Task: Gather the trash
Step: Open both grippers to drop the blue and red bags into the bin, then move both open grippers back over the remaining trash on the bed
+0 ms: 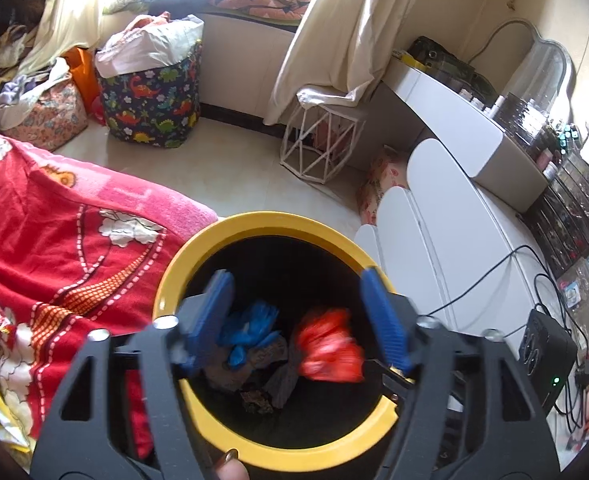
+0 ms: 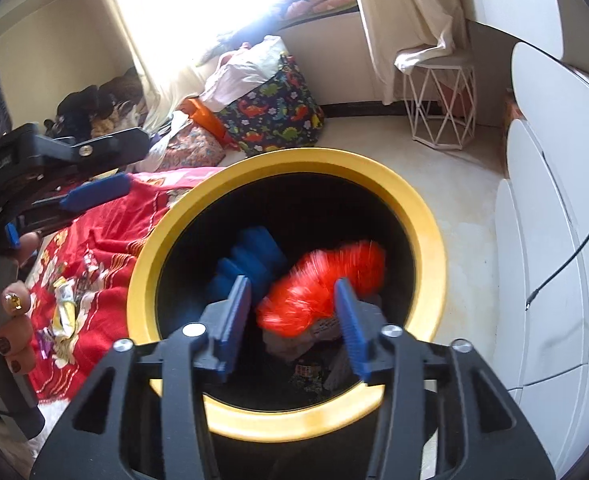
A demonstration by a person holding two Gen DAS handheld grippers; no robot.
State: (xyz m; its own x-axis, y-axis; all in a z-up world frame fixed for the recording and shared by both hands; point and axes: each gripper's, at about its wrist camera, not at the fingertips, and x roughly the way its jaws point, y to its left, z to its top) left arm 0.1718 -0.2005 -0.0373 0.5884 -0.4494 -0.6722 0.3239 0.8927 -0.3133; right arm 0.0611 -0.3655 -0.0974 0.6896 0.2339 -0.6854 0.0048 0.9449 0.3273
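A black bin with a yellow rim (image 1: pixel 174 276) (image 2: pixel 422 216) stands beside a bed with a red flowered blanket (image 1: pixel 54 248) (image 2: pixel 106 236). My left gripper (image 1: pixel 298 304) hangs open over the bin's mouth. A blurred red wrapper (image 1: pixel 330 350) (image 2: pixel 326 280) is loose in the air inside the bin, and a blue wrapper (image 1: pixel 250 328) (image 2: pixel 254 256) lies on grey scraps at the bottom. My right gripper (image 2: pixel 292 316) is open over the same bin, its pads clear of the red wrapper. More wrappers (image 2: pixel 64 312) lie on the blanket.
One left finger (image 2: pixel 94 194) and the hand (image 2: pixel 14 304) holding that gripper show at the left. A dinosaur-print basket (image 1: pixel 150 108) (image 2: pixel 274 116), a white wire stool (image 1: pixel 318 144) (image 2: pixel 442 112), white cabinets (image 1: pixel 434 240) (image 2: pixel 554 200) and cables (image 1: pixel 554 300) ring the pale floor.
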